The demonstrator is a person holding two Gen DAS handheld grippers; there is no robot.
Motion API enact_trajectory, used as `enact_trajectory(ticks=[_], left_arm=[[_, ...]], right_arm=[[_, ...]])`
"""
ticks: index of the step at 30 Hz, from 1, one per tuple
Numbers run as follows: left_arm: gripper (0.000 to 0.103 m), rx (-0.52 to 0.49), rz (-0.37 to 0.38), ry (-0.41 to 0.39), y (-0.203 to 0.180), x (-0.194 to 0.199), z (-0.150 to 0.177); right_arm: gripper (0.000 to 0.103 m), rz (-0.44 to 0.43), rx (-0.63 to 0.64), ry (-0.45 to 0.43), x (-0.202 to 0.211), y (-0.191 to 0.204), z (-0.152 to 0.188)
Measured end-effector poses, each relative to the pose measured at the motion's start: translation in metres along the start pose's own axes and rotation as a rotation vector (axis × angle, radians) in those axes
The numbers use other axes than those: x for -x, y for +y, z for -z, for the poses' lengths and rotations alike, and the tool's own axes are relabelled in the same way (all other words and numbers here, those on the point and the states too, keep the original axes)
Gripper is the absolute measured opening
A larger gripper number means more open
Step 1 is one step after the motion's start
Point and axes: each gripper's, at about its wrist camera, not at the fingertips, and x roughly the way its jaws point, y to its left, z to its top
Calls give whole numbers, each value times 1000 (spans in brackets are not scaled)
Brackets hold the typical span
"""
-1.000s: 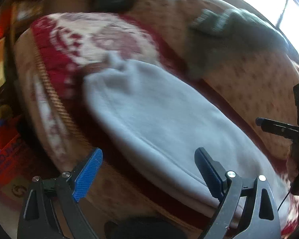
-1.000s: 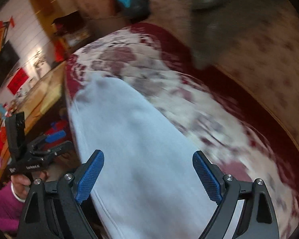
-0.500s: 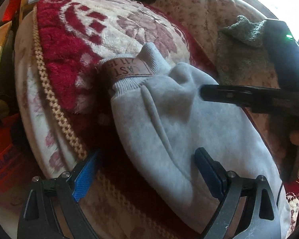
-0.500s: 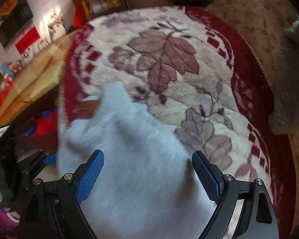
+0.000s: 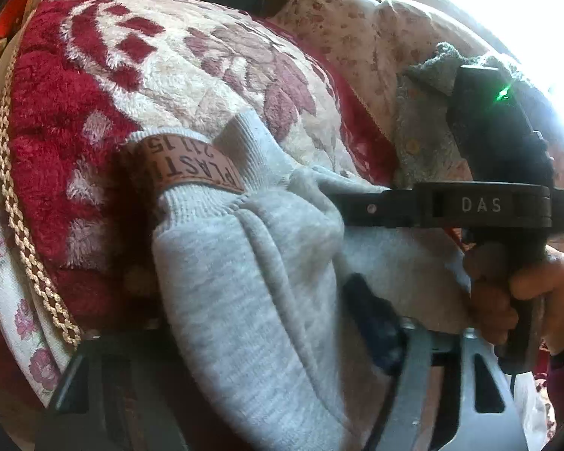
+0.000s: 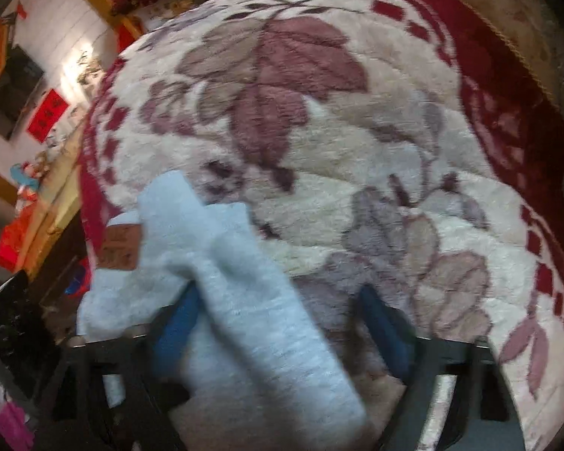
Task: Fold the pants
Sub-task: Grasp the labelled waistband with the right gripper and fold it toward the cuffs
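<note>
Between the closing jaws of the left gripper [image 5: 267, 342] lies a ridge of the grey pants [image 5: 267, 282], spread on the floral blanket [image 5: 161, 60]; the waistband patch [image 5: 186, 169] sits just ahead. The right gripper [image 6: 278, 323], jaws likewise closing, straddles a fold of the same cloth; firm contact cannot be confirmed. Paired holds near the waist presumably allow one even fold.

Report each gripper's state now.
Left gripper: closing around the grey sweatpants.
Right gripper: closing around a fold of the sweatpants.
</note>
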Motion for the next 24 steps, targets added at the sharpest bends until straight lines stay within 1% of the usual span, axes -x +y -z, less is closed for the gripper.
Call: enact_trajectory(ticks=[1, 2, 3, 4, 5, 9, 12, 15, 20, 24], left_arm=[[44, 1, 30, 7, 0, 1, -1], [39, 2, 51, 14, 0, 3, -1], [37, -7, 56, 12, -3, 7, -1], [36, -29, 44, 1, -7, 13, 0], [35, -55, 31, -12, -13, 18, -1], [34, -136, -1, -91, -42, 49, -5], [34, -177, 0, -138, -64, 73, -8], [34, -236, 0, -179, -91, 97, -4], [34, -351, 7, -233, -141, 128, 14], [34, -444, 15, -252, -181, 142, 45]], right_arm=[[52, 15, 24, -2, 2, 6, 0], [44, 26, 46, 3, 4, 9, 1], [41, 31, 63, 3, 8, 12, 1], [37, 28, 65, -2, 12, 14, 2], [36, 19, 64, -10, 16, 15, 2], [36, -4, 85, -71, 52, 24, 7], [36, -26, 98, -121, 89, 33, 12], [36, -15, 133, -157, 120, 47, 19], [37, 16, 185, -214, 179, 59, 49], [38, 36, 183, -246, 219, 56, 91]])
